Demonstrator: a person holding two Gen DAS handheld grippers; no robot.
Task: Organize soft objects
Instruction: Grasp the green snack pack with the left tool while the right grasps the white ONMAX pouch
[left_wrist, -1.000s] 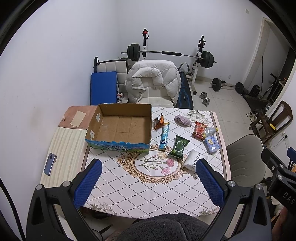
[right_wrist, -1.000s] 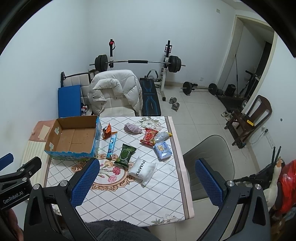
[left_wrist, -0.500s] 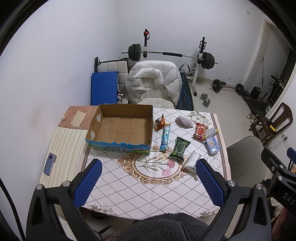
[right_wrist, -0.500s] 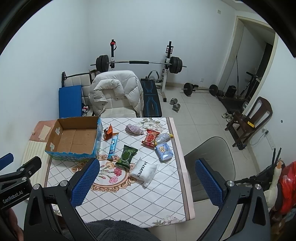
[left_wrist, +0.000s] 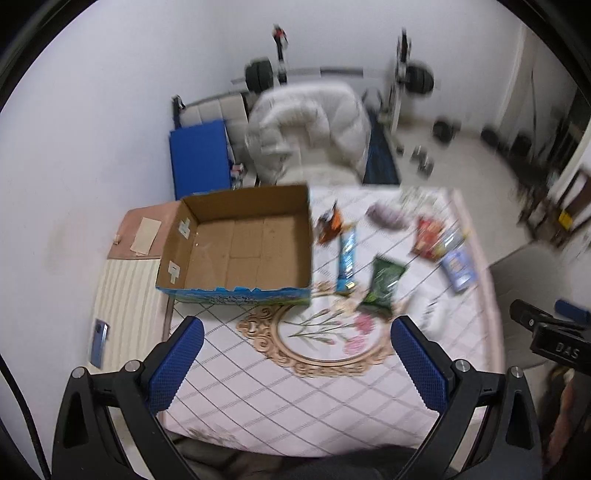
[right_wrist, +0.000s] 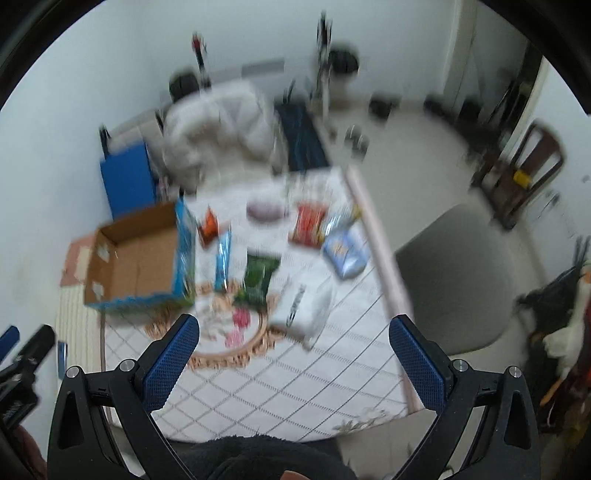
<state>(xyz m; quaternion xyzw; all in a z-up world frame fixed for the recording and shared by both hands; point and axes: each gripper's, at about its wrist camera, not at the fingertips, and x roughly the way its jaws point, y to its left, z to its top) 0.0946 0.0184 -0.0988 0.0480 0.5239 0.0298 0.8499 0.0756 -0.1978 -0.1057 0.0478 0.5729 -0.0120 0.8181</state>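
An empty cardboard box (left_wrist: 243, 247) (right_wrist: 136, 258) stands at the table's left. To its right lie soft packs: an orange snack (left_wrist: 328, 227), a blue bar (left_wrist: 347, 258) (right_wrist: 223, 260), a green pack (left_wrist: 384, 282) (right_wrist: 258, 277), a purple cloth (left_wrist: 386, 216) (right_wrist: 266, 210), a red pack (left_wrist: 426, 238) (right_wrist: 308, 225), a light blue tissue pack (left_wrist: 458, 267) (right_wrist: 345, 253) and a white pack (right_wrist: 303, 306). My left gripper (left_wrist: 295, 365) and right gripper (right_wrist: 293, 363) are open and empty, above the table's near edge. Both views are blurred.
The table (left_wrist: 295, 402) has a diamond-pattern cloth. A striped bench with a phone (left_wrist: 99, 341) stands to the left. A chair with a white jacket (left_wrist: 306, 129) is behind the table and a grey chair (right_wrist: 465, 277) is to the right. Weights lie on the floor.
Both grippers have moved forward and lower toward the table, so the box and packs look larger. Both stay open and empty.
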